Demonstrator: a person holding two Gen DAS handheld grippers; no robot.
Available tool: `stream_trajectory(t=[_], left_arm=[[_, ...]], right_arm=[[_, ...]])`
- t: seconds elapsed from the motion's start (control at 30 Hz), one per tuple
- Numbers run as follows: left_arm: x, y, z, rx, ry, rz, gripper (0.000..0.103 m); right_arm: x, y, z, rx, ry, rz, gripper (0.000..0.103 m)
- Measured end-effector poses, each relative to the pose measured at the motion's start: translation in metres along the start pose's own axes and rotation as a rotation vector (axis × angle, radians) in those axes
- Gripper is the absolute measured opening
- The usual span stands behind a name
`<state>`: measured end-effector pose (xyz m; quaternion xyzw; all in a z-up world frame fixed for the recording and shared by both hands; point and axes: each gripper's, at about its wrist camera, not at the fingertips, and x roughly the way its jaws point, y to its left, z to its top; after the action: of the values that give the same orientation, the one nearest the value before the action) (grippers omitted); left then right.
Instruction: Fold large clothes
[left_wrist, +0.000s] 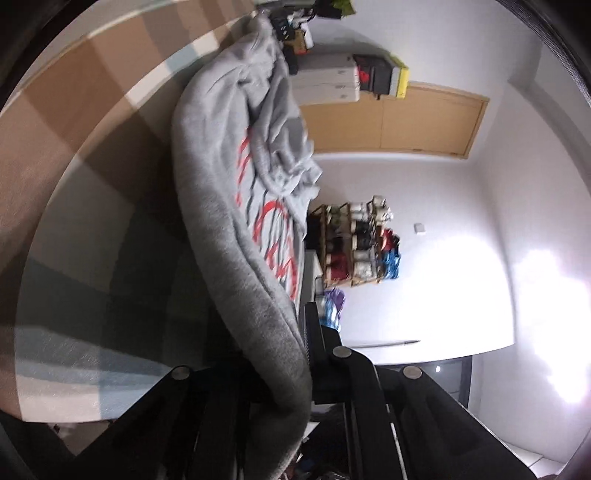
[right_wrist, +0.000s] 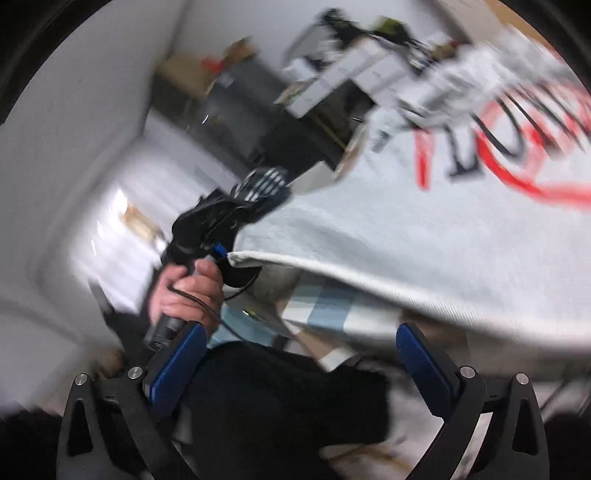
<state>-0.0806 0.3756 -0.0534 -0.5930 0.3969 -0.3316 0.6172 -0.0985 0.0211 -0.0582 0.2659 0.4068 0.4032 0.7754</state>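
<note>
The grey sweatshirt (left_wrist: 236, 206) with red letters hangs bunched above the checked blanket (left_wrist: 74, 236), not folded yet. The left gripper (left_wrist: 306, 354) pinches its hem. The right gripper (right_wrist: 299, 365) is spread wide, holding nothing.

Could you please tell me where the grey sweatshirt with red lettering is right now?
In the left wrist view, the grey sweatshirt with red lettering runs up the centre, its hem clamped in the left gripper.

Open gap under the sweatshirt (right_wrist: 424, 236) hem — bedcover (right_wrist: 325, 302) below.
</note>
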Motion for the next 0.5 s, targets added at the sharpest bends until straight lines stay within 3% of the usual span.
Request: stream_trajectory(t=[0.17, 0.3, 0.43, 0.5], left_arm=[[0.015, -0.013, 0.007, -0.009, 0.007, -0.076, 0.003], [0.016, -0.017, 0.010, -0.025, 0.007, -0.111, 0.003], [0.013, -0.022, 0.015, -0.034, -0.001, -0.145, 0.003], [0.014, -0.024, 0.017, -0.036, 0.005, -0.167, 0.003]], right_arm=[[-0.003, -0.049, -0.009, 0.324, -0.042, 0.125, 0.103], [-0.013, -0.087, 0.007, 0.516, -0.164, 0.177, 0.103], [-0.020, -0.120, 0.019, 0.669, -0.246, 0.240, 0.103], [-0.016, -0.126, 0.020, 0.711, -0.257, 0.232, 0.103]])
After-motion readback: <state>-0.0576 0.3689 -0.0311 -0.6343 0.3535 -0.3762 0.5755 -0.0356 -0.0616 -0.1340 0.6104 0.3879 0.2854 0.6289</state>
